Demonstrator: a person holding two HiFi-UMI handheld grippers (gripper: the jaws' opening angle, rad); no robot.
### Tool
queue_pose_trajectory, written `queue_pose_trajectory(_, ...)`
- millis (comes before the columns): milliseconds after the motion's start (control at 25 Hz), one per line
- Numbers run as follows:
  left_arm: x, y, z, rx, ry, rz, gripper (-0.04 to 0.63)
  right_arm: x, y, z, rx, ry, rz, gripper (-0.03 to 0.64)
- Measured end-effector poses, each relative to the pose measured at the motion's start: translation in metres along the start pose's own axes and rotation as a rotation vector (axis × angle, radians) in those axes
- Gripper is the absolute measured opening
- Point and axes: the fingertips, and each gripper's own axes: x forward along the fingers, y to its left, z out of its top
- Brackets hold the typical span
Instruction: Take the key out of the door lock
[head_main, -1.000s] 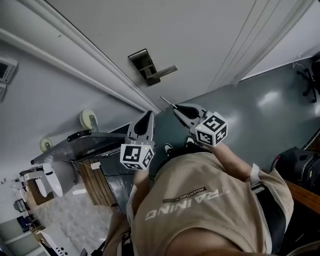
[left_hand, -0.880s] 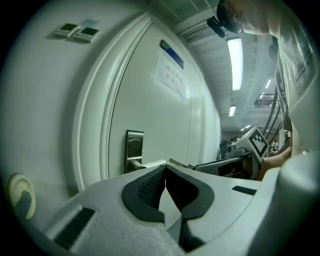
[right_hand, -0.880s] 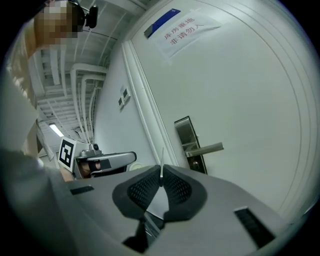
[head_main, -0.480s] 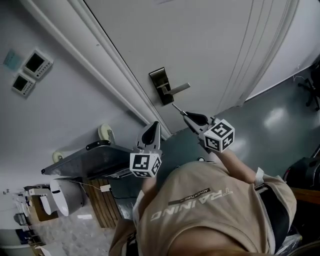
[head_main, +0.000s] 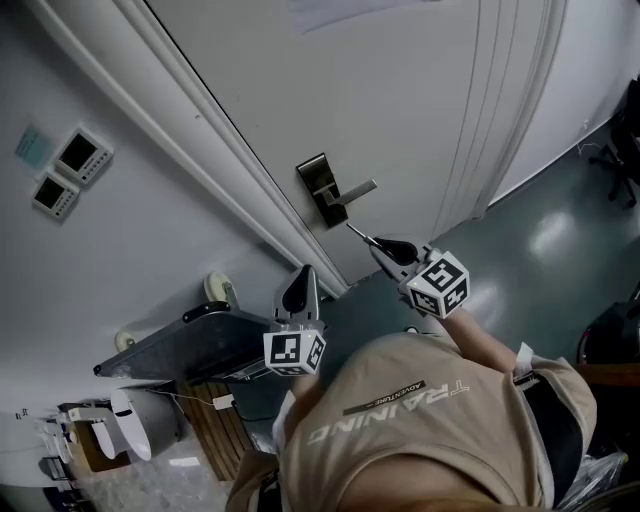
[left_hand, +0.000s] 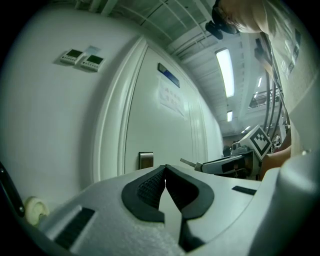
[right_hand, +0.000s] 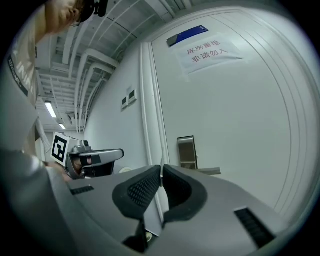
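- The pale, smooth door (head_main: 420, 110), moulded with long straight grooves, carries a rectangular brushed-metal lock plate (head_main: 318, 182) near its frame-side edge. A straight lever handle (head_main: 358, 189) points away from that edge.
- A white paper notice (right_hand: 212, 51) high on the door reads "库房重地 非请勿入" in reddish characters. The blue strip sign (right_hand: 187, 35) above it is too small for me to read.
- My right gripper (head_main: 371, 241), grey plastic with black ribbed pads (right_hand: 137, 190), is clamped on the key (head_main: 356, 232). The key is a thin flat metal blade, out of the lock, and it juts from the tips with its end near the plate's lower end.
- My left gripper (head_main: 306, 270) has its jaws pressed together at the tips, with nothing between them. It hangs near the door frame (head_main: 200, 150), well apart from the lock plate.
- The right gripper's marker cube (head_main: 437, 283) is white with black square patterns.
- The person's tan shirt (head_main: 420, 440) bears the words "TRAINING" and "ADVENTURE".
- Two small wall panels (head_main: 68, 168) with square screens sit on the plain wall beyond the frame.
- The floor (head_main: 540, 220) is glossy grey-green.
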Motion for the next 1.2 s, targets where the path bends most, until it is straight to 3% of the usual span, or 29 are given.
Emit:
queue_pose_trajectory(280, 0.004, -0.006, -0.011, -0.014, 0.036, -0.032, 0.009, -0.008, -0.006, -0.006, 0.010, 0.014, -0.029, 0.018)
queue_pose_trajectory(680, 0.010, -0.018, -0.020, -0.065, 0.057, -0.049, 0.009, -0.009, -0.004, -0.015, 0.008, 0.050, 0.018, 0.018)
queue_pose_trajectory(960, 0.016, -0.021, -0.013, -0.016, 0.065, -0.071, 0.009, -0.001, -0.007, -0.010, -0.016, 0.033, 0.033, 0.018)
queue_pose_trajectory(1200, 0.017, -0.016, -0.014, -0.054, 0.067, -0.066, 0.009, -0.003, -0.012, -0.014, -0.017, 0.049, 0.027, 0.018)
